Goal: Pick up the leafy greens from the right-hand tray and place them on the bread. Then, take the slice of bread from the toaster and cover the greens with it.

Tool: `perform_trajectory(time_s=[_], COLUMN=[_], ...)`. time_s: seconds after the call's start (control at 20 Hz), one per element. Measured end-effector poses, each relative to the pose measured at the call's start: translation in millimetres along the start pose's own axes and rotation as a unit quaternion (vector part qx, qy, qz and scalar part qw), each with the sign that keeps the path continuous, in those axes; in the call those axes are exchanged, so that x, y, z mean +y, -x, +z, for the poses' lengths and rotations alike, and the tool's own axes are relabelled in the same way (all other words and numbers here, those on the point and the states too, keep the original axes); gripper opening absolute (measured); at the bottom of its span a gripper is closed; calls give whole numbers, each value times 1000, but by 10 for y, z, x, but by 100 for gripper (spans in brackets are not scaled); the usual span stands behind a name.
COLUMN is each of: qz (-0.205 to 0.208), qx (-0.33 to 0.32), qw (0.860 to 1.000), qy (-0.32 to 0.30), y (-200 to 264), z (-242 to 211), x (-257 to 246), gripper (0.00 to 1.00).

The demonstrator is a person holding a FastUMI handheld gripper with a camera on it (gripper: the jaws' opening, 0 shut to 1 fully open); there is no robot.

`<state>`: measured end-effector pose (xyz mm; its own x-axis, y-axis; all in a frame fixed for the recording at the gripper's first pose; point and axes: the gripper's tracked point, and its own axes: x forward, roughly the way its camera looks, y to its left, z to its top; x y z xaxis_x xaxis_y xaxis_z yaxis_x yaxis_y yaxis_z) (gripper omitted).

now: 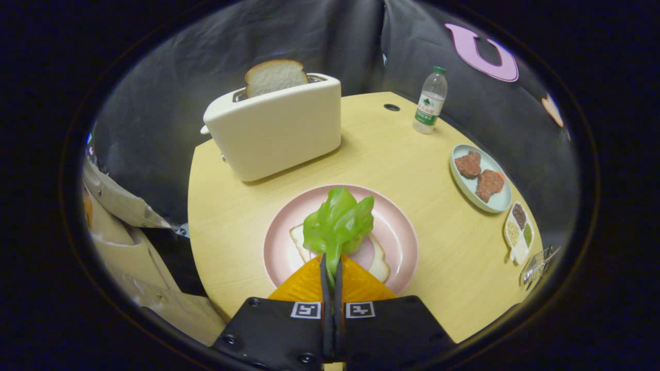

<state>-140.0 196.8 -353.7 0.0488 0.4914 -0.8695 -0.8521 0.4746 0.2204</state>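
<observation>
My gripper (331, 268) is shut on the stem of the leafy greens (339, 221), which stick out ahead of the fingers above a pink plate (402, 232). A slice of bread (380, 263) lies on that plate, partly hidden under the greens and the fingers. Beyond the plate stands a white toaster (276, 131) with a second bread slice (274, 76) poking up from its slot.
A blue oval tray (501, 202) with two brown patties sits to the right, with a small divided dish (520, 232) of seasonings nearer. A water bottle (430, 100) stands at the far right of the wooden table (232, 206). A person's sleeve (129, 242) shows at the left.
</observation>
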Motion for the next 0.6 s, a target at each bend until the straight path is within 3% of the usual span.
perform_trajectory(time_s=[0.2, 0.4, 0.45, 0.6], qz=[18, 6, 3, -10], qx=[9, 18, 22, 29], qw=[1000, 1000, 1000, 1000], qy=[2, 1, 0, 5], y=[-133, -254, -297, -300], z=[6, 7, -19, -52], x=[118, 41, 20, -46], gripper=[8, 8, 22, 33])
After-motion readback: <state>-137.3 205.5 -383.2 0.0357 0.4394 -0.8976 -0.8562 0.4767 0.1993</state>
